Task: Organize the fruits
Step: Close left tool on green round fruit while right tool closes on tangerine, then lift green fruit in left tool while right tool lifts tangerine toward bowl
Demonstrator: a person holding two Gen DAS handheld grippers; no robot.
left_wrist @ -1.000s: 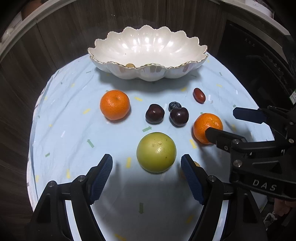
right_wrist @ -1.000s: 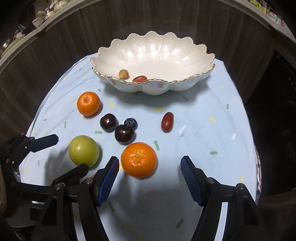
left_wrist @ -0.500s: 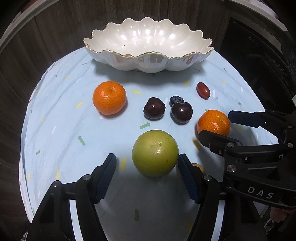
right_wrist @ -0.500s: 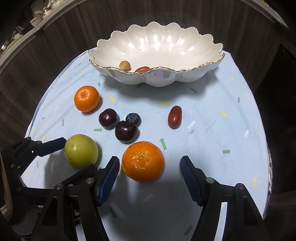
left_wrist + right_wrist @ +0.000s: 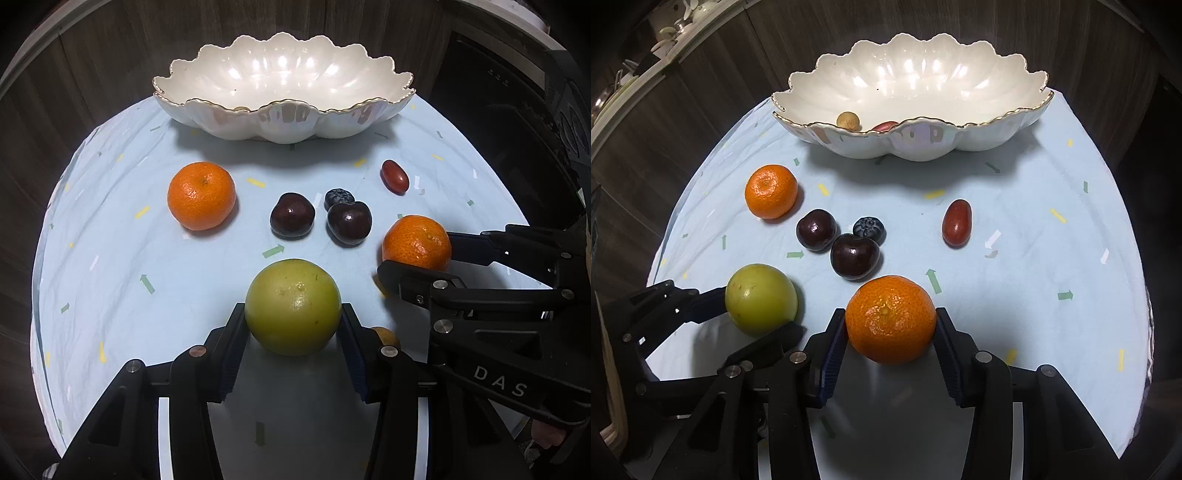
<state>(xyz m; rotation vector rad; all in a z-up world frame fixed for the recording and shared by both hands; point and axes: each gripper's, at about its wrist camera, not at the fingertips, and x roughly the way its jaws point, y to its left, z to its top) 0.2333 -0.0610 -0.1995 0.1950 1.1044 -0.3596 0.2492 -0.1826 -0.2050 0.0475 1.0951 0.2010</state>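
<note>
A green round fruit [image 5: 293,295] sits on the blue cloth between the pads of my left gripper [image 5: 293,312]. Its jaws are closing and both pads touch the fruit. My right gripper [image 5: 890,317] is closing too, its pads against the sides of a mandarin [image 5: 890,306]. The two grippers lie side by side, and the left gripper [image 5: 757,314] shows at the lower left of the right wrist view. A white scalloped bowl [image 5: 923,142] at the back holds a small tan fruit [image 5: 847,120] and a red one [image 5: 884,126].
Loose on the cloth are a second mandarin [image 5: 201,195], two dark cherries [image 5: 291,215] [image 5: 349,223], a blueberry [image 5: 338,197] and a red oval fruit [image 5: 394,176]. A small brownish fruit [image 5: 386,334] peeks out beside my left gripper's right finger. The round table's edge curves close on both sides.
Both grippers have closed in from wide apart until their pads meet the fruit: the left on the green fruit, the right on the mandarin. Both moved slightly forward around the fruit.
</note>
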